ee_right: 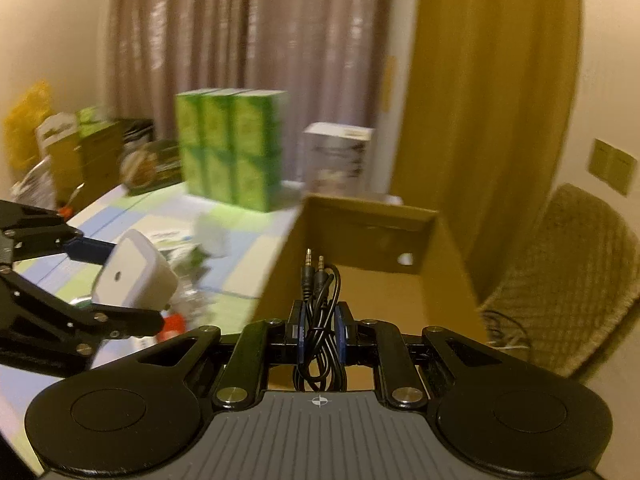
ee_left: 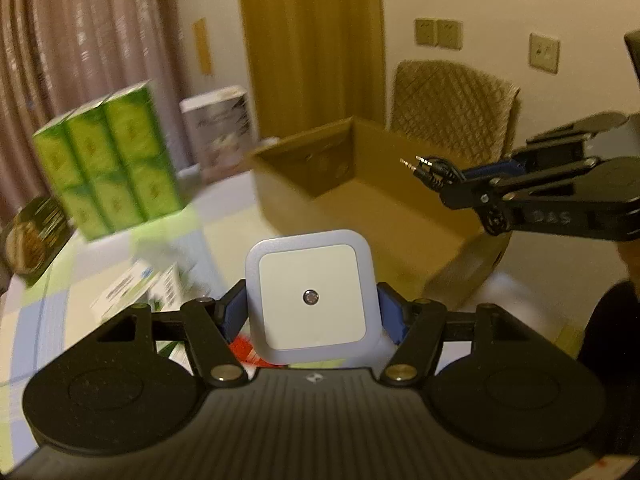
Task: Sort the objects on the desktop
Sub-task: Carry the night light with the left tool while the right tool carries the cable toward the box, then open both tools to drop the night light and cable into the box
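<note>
A white square night light [ee_left: 310, 296] with a small round sensor sits between the blue pads of my left gripper [ee_left: 312, 303], which is shut on it above the table. In the right wrist view the same light [ee_right: 132, 276] and left gripper [ee_right: 122, 282] show at the left. My right gripper [ee_right: 320, 320] is shut on a coiled black audio cable [ee_right: 318, 280], whose two jack plugs stick out past the fingertips. From the left wrist view, that right gripper [ee_left: 472, 184] and cable [ee_left: 430, 168] hang over the open cardboard box [ee_left: 320, 160], which looks empty.
A green pack of cartons [ee_left: 108, 164] and a white box [ee_left: 224, 136] stand at the back of the checked tablecloth. Leaflets [ee_left: 136, 288] and a red item [ee_left: 248, 350] lie under my left gripper. A padded chair [ee_right: 560, 272] stands right of the cardboard box [ee_right: 372, 236].
</note>
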`<state>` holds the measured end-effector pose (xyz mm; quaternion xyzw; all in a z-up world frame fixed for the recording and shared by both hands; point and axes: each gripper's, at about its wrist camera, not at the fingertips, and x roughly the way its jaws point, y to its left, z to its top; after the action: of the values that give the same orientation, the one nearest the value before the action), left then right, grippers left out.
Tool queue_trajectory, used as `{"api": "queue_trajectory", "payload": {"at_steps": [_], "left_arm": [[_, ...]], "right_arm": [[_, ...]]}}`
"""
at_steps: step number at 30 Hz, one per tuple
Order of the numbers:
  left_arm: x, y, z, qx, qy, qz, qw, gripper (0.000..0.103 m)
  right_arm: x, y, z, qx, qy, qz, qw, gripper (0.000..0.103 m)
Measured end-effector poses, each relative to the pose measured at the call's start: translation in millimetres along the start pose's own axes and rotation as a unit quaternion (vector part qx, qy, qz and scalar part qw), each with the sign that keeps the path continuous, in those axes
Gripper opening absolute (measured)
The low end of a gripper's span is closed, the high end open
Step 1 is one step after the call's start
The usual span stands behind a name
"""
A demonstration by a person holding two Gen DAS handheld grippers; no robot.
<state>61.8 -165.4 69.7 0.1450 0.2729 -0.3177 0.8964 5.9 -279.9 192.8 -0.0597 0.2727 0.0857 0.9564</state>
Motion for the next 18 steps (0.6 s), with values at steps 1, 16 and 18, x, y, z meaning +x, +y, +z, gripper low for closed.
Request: {"api": "queue_trajectory", "payload": {"at_steps": [1,16,18], "left_arm": [[4.6,-4.2,7.5,0.002,-0.003,-0.006,1.0,0.063],[85.4,-47.2,61.8,0.014,0.001,-0.061,0.9981,0.063],[93.3,-50.0,61.5,0.019,0.007,-0.062,0.9979,0.063]], "right_arm": [[1.8,-8.6,1.7,0.005,-0.001,-0.004,1.0,0.011],[25.0,-75.7,-5.0,0.072,0.006,-0.012,0.997,0.011],[31.0,-75.9,-7.5,0.077,0.009,-0.009,0.997,0.011]]}}
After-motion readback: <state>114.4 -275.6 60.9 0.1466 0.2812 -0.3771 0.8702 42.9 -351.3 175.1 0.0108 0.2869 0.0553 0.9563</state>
